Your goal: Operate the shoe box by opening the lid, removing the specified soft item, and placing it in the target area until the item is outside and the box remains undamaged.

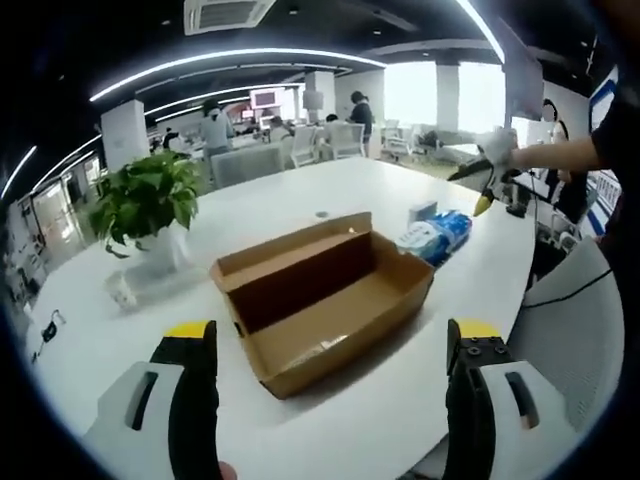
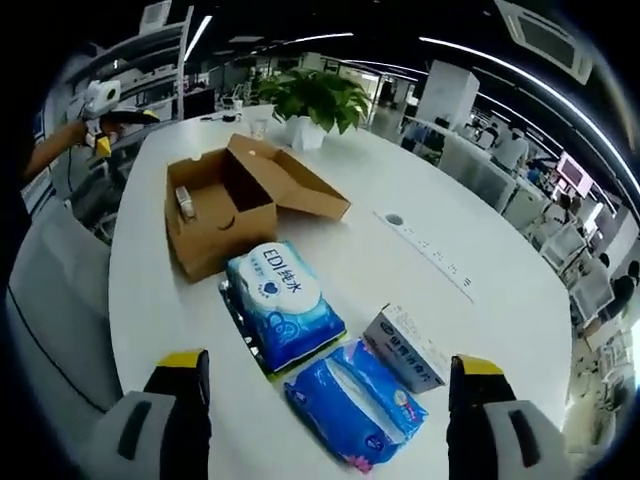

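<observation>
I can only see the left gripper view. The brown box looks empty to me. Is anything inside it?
Observer: Yes. In the right gripper view a small pale item sits against an inner wall of the shoe box. I cannot tell what it is.
Operator: How many blue squishy packs are on the table?
Observer: Two. A blue pack printed EDI lies nearest the box, and a second blue pack lies beside it.
Operator: Is the right tool holding one?
Observer: No. The right tool is open and gripping nothing.
</observation>
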Tool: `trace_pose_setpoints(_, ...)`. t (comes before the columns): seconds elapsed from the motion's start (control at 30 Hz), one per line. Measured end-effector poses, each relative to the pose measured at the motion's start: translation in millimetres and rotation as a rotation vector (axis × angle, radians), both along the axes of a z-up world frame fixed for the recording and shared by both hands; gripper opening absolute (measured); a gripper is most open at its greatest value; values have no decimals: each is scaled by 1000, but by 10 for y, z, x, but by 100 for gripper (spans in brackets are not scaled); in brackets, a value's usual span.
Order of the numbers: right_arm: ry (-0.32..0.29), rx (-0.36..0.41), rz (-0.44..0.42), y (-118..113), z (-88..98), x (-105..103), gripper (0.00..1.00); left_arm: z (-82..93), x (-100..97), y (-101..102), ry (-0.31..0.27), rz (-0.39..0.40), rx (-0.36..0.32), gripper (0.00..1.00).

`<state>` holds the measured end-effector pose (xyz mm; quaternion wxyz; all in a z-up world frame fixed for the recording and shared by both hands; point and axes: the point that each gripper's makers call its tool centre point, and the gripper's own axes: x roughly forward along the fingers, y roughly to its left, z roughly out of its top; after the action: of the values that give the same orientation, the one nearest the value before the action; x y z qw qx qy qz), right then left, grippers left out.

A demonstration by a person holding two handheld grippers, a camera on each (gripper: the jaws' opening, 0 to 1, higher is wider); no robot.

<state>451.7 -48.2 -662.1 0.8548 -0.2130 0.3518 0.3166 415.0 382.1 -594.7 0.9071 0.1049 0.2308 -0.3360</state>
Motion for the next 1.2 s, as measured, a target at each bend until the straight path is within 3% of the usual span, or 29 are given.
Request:
trace_pose_setpoints(0.43,-65,73,-35,202,179,-107,100,-31,157,53,0,-39,26,92)
trace_pose_setpoints(1.2,-148,163,-101,399,297,-441,99,-120,455,9,28,-96,97,91)
